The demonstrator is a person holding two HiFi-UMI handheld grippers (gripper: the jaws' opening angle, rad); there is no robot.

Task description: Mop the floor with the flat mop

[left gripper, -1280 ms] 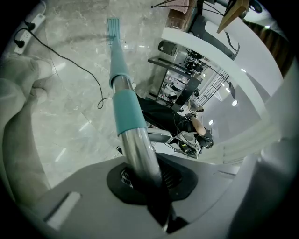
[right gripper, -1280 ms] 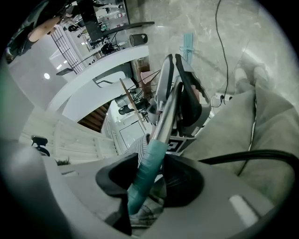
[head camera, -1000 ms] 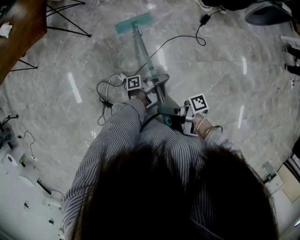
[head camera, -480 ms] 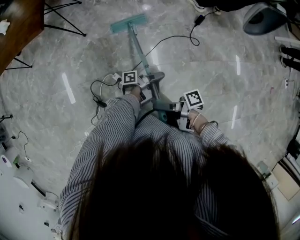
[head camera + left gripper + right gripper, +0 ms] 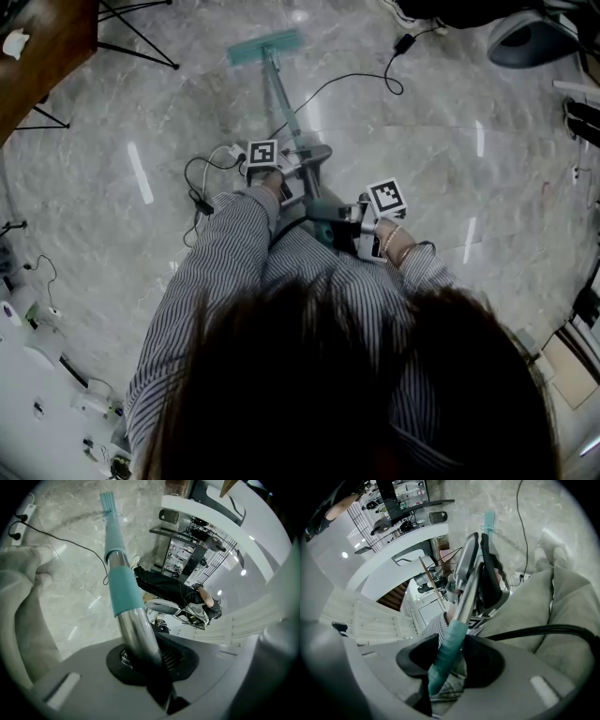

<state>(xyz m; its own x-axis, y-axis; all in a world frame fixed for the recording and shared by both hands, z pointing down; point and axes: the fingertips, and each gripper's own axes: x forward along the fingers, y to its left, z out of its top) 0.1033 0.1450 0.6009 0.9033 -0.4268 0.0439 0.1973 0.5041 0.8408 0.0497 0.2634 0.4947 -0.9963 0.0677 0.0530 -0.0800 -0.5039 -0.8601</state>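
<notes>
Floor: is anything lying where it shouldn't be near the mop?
Yes. A loose black cable snakes across the floor and passes right by the mop pole. It looks out of place: mopping could snag it.

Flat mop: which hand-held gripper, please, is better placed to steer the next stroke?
Likely the left hand-held gripper: holding the pole nearer the mop head, jaws just opening; right holds the grip.

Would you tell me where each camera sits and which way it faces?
Head view: on the head, facing down at floor; hair, striped sleeves.
Left gripper view: on left gripper, jaws just easing open on mop handle, faces mop head; trouser leg.
Right gripper view: on right gripper, faces left gripper; striped sleeve, trouser leg.
Shared: mop handle.
</notes>
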